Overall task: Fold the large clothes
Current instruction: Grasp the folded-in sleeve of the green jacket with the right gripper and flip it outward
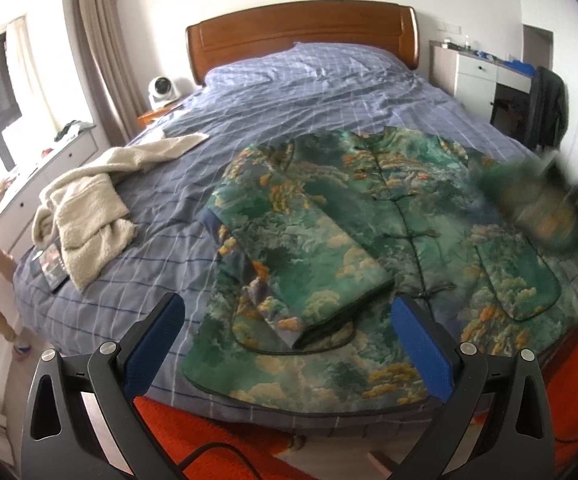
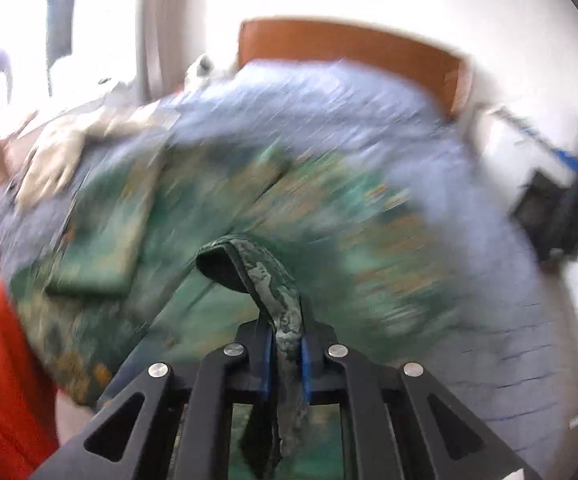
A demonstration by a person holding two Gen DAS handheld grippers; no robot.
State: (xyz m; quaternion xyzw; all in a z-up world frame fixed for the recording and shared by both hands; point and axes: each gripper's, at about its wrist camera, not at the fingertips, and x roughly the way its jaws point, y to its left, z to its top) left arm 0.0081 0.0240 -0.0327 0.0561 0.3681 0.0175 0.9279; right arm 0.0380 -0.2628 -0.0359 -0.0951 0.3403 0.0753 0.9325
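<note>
A green jacket with an orange and white landscape print (image 1: 329,240) lies face up on the bed, its left sleeve folded across the chest. My left gripper (image 1: 289,320) is open and empty, above the jacket's hem near the foot of the bed. My right gripper (image 2: 287,344) is shut on the jacket's right sleeve cuff (image 2: 265,276) and holds it lifted; in the left wrist view the lifted sleeve (image 1: 537,208) shows blurred at the right. The right wrist view is motion-blurred.
The bed has a blue checked sheet (image 1: 289,100) and a wooden headboard (image 1: 301,36). A cream fleece garment (image 1: 89,200) lies on the bed's left side. A white desk (image 1: 473,76) and a dark chair (image 1: 545,108) stand at the right. An orange rug (image 1: 193,432) lies below.
</note>
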